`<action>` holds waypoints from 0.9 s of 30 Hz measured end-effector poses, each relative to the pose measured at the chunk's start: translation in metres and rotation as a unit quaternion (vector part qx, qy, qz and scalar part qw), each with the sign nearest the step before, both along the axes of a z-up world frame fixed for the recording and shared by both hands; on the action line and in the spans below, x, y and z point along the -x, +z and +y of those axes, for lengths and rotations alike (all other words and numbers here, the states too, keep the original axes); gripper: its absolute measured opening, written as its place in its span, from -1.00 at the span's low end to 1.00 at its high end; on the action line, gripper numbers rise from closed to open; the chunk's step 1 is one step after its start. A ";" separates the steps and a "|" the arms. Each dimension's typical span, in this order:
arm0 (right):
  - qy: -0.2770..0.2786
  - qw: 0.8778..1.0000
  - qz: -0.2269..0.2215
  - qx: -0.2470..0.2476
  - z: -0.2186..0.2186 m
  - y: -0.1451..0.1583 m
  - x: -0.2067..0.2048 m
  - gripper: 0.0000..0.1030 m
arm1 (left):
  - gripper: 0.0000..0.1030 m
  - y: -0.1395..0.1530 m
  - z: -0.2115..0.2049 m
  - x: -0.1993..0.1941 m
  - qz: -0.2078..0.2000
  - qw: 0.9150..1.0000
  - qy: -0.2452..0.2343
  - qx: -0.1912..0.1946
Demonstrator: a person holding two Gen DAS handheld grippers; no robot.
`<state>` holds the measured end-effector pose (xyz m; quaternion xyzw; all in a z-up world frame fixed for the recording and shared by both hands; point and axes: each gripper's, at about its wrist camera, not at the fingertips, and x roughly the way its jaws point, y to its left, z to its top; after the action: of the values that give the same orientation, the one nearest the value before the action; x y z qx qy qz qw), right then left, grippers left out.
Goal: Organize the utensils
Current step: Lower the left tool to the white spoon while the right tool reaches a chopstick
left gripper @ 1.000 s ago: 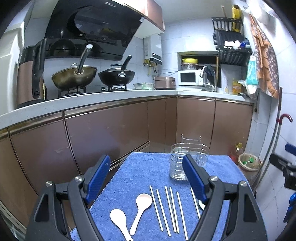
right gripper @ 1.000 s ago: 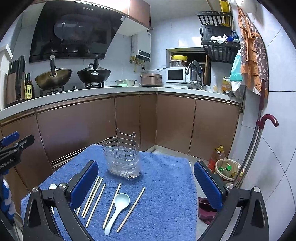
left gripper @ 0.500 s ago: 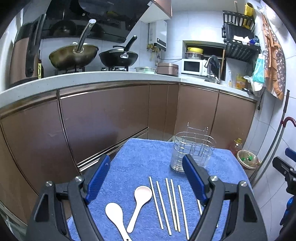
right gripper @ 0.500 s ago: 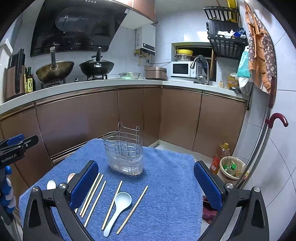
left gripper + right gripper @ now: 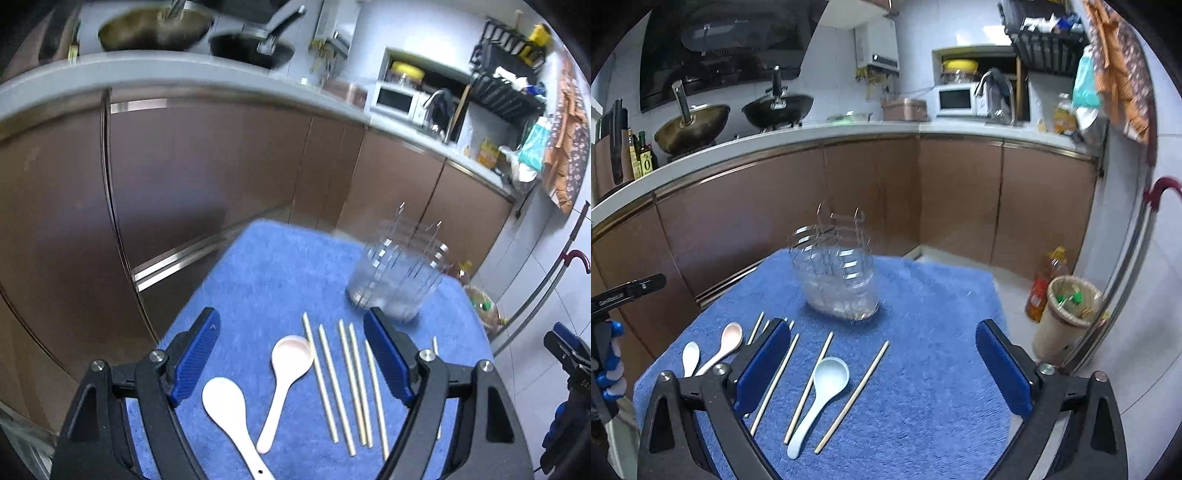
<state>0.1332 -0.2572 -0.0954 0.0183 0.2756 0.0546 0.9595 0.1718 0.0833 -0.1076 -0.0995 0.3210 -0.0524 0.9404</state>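
Observation:
A blue towel [image 5: 266, 280] [image 5: 923, 332] covers a small table. On it lie a white spoon [image 5: 225, 406] [image 5: 690, 356], a pink spoon [image 5: 284, 373] [image 5: 726, 341], a pale blue spoon [image 5: 822, 391] and several wooden chopsticks [image 5: 343, 384] [image 5: 809, 387]. A wire utensil holder [image 5: 400, 275] [image 5: 836, 273] with a clear liner stands upright at the towel's far side. My left gripper [image 5: 291, 354] is open and empty above the pink spoon and chopsticks. My right gripper [image 5: 882, 365] is open and empty above the blue spoon.
Brown cabinets [image 5: 960, 192] under a grey counter [image 5: 849, 133] wrap around behind the table. Two woks [image 5: 690, 122] sit on the stove. A small bin [image 5: 1067, 317] and an oil bottle [image 5: 1043, 284] stand on the floor to the right.
Both grippers have tilted down and moved closer to the towel. The utensils now sit higher and larger in view. Both jaws stay open.

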 end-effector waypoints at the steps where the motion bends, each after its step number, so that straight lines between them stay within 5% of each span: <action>1: 0.006 1.000 0.008 -0.003 -0.001 -0.003 -0.002 0.85 | 0.54 -0.006 0.003 -0.005 0.016 1.000 -0.008 0.008; 13: 0.088 0.985 0.127 -0.070 0.000 -0.071 -0.043 -0.22 | 0.49 -0.069 -0.003 -0.049 0.131 0.986 -0.098 0.005; 20: 0.093 0.972 0.177 -0.123 -0.011 -0.097 -0.080 -0.43 | 0.25 -0.088 -0.009 -0.081 0.167 0.978 -0.122 -0.025; 27: 0.111 0.968 0.204 -0.094 -0.001 -0.105 -0.111 -0.43 | 0.14 -0.103 -0.010 -0.107 0.196 0.968 -0.152 -0.031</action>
<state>0.2439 -0.2583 -0.2006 0.0888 0.4597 0.1816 0.8648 0.2784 0.0736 -0.2105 -0.0284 0.5121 -0.1643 0.8426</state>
